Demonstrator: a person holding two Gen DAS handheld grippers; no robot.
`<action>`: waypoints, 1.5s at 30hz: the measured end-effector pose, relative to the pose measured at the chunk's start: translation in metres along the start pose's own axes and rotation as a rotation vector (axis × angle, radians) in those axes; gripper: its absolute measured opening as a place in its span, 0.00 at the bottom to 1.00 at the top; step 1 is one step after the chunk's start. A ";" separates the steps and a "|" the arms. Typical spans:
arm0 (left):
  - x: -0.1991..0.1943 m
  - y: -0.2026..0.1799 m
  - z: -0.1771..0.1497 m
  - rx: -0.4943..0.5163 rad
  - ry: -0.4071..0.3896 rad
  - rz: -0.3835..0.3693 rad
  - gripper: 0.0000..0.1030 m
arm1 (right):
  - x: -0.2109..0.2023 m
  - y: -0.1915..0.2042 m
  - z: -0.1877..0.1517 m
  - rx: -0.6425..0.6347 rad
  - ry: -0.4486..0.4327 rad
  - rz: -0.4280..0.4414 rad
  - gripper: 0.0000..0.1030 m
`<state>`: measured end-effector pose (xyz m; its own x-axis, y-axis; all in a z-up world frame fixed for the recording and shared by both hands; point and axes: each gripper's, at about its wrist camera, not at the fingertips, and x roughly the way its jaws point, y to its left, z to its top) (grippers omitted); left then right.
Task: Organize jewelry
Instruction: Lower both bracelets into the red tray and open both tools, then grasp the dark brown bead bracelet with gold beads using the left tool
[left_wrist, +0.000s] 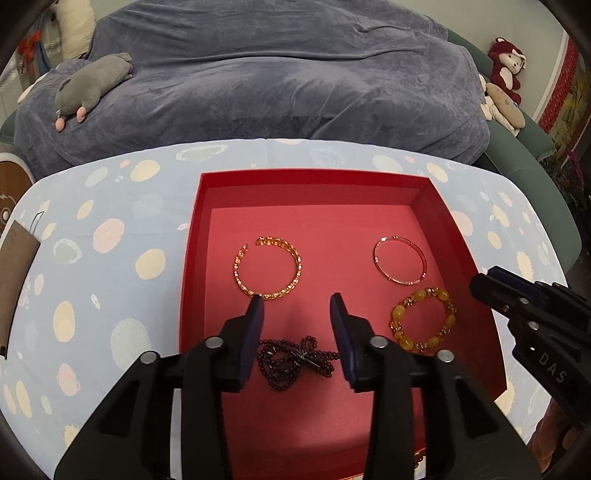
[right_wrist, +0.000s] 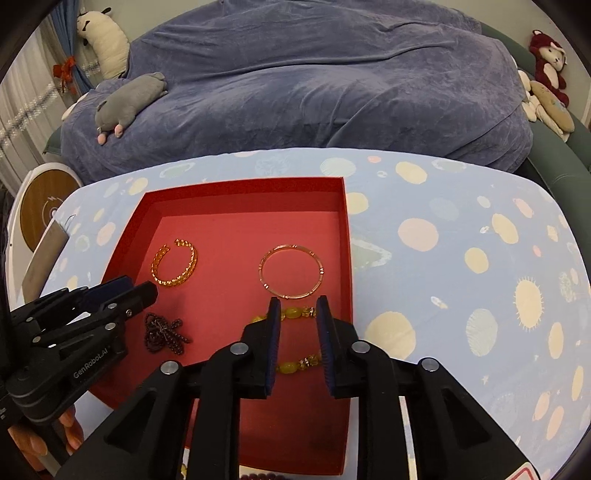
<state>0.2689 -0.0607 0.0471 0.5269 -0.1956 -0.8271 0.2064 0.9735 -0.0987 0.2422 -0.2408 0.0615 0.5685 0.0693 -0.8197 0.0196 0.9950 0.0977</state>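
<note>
A red box (left_wrist: 314, 173) (right_wrist: 240, 184) on the table holds several pieces of jewelry. A gold chain cuff (left_wrist: 298, 264) (right_wrist: 194, 258) lies far left and a thin rose-gold bangle (left_wrist: 402, 283) (right_wrist: 291, 246) far right. My left gripper (left_wrist: 297, 301) (right_wrist: 147, 291) is open over a dark purple bead string (left_wrist: 291, 360) (right_wrist: 162, 332), which lies on the box floor between its fingers, untouched. My right gripper (right_wrist: 297, 301) (left_wrist: 480, 280) is open above a yellow bead bracelet (left_wrist: 397, 314) (right_wrist: 291, 313). The bracelet rests on the floor, and the fingers hide its sides.
The box stands on a light-blue spotted tablecloth (right_wrist: 443, 240). A blue-covered couch (left_wrist: 277, 74) with a grey plush toy (left_wrist: 92, 88) lies behind it. A round wooden disc (right_wrist: 40, 206) and a brown card (left_wrist: 14, 266) sit at the left edge. A hand's fingers (right_wrist: 70, 432) show below.
</note>
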 end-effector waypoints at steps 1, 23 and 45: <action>-0.004 0.001 0.000 -0.005 -0.008 -0.001 0.38 | -0.006 -0.001 -0.001 0.000 -0.012 -0.002 0.29; -0.109 0.022 -0.123 -0.094 -0.015 -0.028 0.39 | -0.101 0.015 -0.143 -0.042 0.031 -0.040 0.42; -0.070 0.010 -0.180 -0.128 0.070 -0.019 0.38 | -0.075 -0.003 -0.197 0.040 0.110 -0.044 0.42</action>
<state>0.0856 -0.0164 0.0048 0.4638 -0.2098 -0.8607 0.1066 0.9777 -0.1808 0.0370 -0.2354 0.0117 0.4729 0.0348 -0.8804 0.0772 0.9937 0.0808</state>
